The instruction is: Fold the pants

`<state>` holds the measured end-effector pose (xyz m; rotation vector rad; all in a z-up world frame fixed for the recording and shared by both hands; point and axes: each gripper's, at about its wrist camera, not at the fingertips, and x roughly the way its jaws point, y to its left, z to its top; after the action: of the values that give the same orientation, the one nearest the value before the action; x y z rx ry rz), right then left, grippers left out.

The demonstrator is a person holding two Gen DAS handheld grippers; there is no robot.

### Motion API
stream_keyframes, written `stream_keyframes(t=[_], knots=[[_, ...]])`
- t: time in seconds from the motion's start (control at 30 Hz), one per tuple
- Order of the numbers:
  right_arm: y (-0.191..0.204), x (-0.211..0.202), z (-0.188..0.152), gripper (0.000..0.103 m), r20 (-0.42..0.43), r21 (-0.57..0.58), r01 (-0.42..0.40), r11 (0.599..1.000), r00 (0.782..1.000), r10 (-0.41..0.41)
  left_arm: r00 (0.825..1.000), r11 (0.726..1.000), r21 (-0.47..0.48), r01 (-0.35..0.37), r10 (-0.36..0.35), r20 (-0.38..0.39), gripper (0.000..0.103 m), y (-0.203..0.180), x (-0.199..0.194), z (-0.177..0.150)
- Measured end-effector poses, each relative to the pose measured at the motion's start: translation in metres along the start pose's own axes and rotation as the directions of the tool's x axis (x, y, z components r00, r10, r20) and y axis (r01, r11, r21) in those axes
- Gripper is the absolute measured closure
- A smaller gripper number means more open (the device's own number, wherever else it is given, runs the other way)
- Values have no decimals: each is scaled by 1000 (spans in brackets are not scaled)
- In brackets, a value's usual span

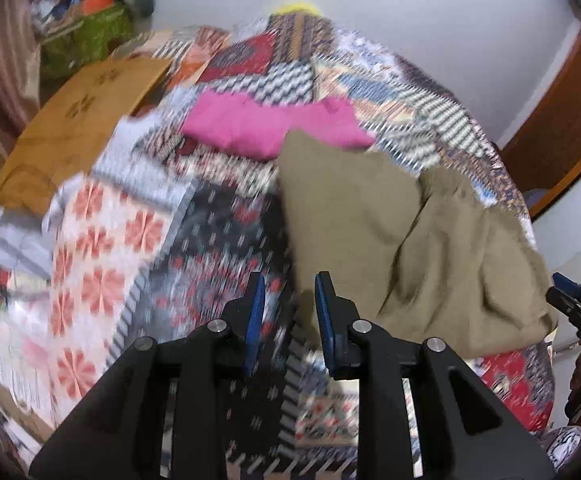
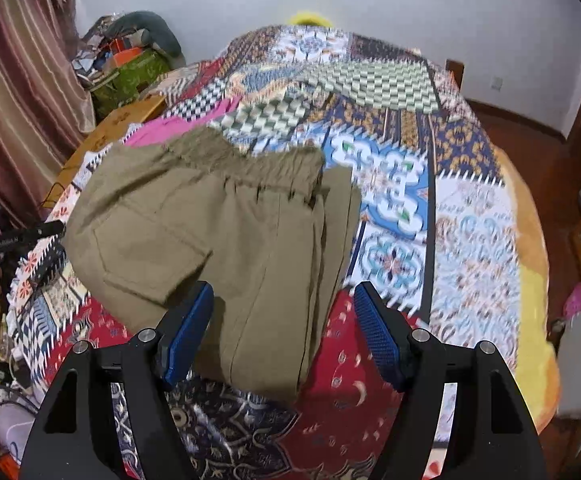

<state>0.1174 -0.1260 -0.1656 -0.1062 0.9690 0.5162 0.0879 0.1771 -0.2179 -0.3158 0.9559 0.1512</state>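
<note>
Olive-khaki cotton pants (image 2: 210,216), folded, lie on bed w/ patchwork quilt (image 2: 430,208), just beside pink folded cloth (image 1: 266,124). My left tongs (image 1: 286,308): narrow gap, nothing btwn. Right tongs (image 2: 282,320): wide, straddling pant edge, not gripping.
</note>
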Motion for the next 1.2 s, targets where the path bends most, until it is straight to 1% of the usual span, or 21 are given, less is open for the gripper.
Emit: stream_keyframes(t=[0.07, 0.13, 0.17, 0.23, 0.27, 0.3, 0.37, 0.4, 0.5, 0.6, 0.67, 0.7, 0.8, 0.83, 0.9, 0.93, 0.97, 1.03, 1.1, 1.13, 1.2], knots=[[0, 1, 8, 35, 38, -1, 2, 1000, 999, -2, 1000, 999, 48, 22, -23, 3, 79, -11, 2, 14], [-1, 5, 17, 35, 58, -6, 3, 1000, 998, -3, 998, 994, 88, 57, -57, 0, 77, -25, 8, 27], [-1, 7, 21, 37, 65, -7, -2, 1000, 998, 2, 997, 991, 105, 79, -78, -11, 77, -31, 14, 33], [-3, 11, 28, 44, 73, -10, -12, 1000, 997, 13, 996, 987, 134, 94, -91, -26, 77, -40, 26, 42], [-3, 14, 32, 50, 49, -23, -26, 999, 998, 27, 995, 983, 158, 93, -88, -38, 77, -47, 36, 46], [-4, 17, 35, 53, 50, -24, -32, 999, 998, 33, 995, 981, 167, 97, -90, -49, 77, -51, 43, 49], [-5, 25, 40, 55, 45, -21, -43, 999, 998, 44, 990, 977, 176, 124, -111, -82, 77, -57, 60, 52], [-6, 29, 41, 59, 43, -19, -48, 999, 998, 49, 989, 976, 175, 131, -116, -96, 77, -58, 66, 53], [-10, 44, 43, 63, 15, -10, -60, 998, 998, 60, 987, 976, 176, 130, -110, -119, 77, -57, 85, 54], [-15, 58, 40, 64, -23, 1, -65, 998, 998, 65, 985, 975, 176, 134, -112, -131, 77, -54, 98, 56], [-19, 61, 39, 64, -42, 20, -77, 997, 996, 78, 984, 975, 174, 139, -117, -133, 77, -53, 100, 56], [-21, 58, 41, 64, -37, 30, -81, 996, 996, 82, 984, 974, 174, 142, -121, -129, 77, -52, 98, 56], [-21, 51, 42, 64, -37, 41, -72, 997, 997, 74, 989, 977, 174, 123, -107, -99, 77, -50, 87, 57], [-21, 49, 42, 64, -38, 37, -63, 997, 997, 65, 990, 978, 171, 121, -107, -87, 75, -48, 82, 58], [-20, 44, 42, 64, -41, 32, -45, 998, 998, 46, 994, 981, 165, 99, -92, -53, 63, -42, 70, 59], [-19, 41, 42, 64, -42, 33, -35, 999, 998, 36, 997, 984, 162, 72, -68, -27, 53, -38, 63, 58], [-19, 40, 42, 64, -44, 34, -28, 999, 999, 30, 998, 986, 160, 56, -55, -10, 47, -35, 59, 58], [-21, 35, 41, 64, -37, 44, -14, 999, 999, 15, 999, 988, 145, 44, -46, 11, 44, -26, 48, 57], [-22, 28, 39, 62, -30, 55, -4, 998, 1000, 6, 998, 991, 120, 56, -57, 6, 42, -16, 41, 54], [-22, 26, 38, 60, -32, 61, -4, 998, 999, 6, 998, 992, 111, 61, -62, 4, 40, -13, 38, 52], [-22, 21, 34, 50, -29, 72, 2, 997, 1000, 1, 998, 993, 93, 70, -70, -3, 38, -6, 34, 46]])
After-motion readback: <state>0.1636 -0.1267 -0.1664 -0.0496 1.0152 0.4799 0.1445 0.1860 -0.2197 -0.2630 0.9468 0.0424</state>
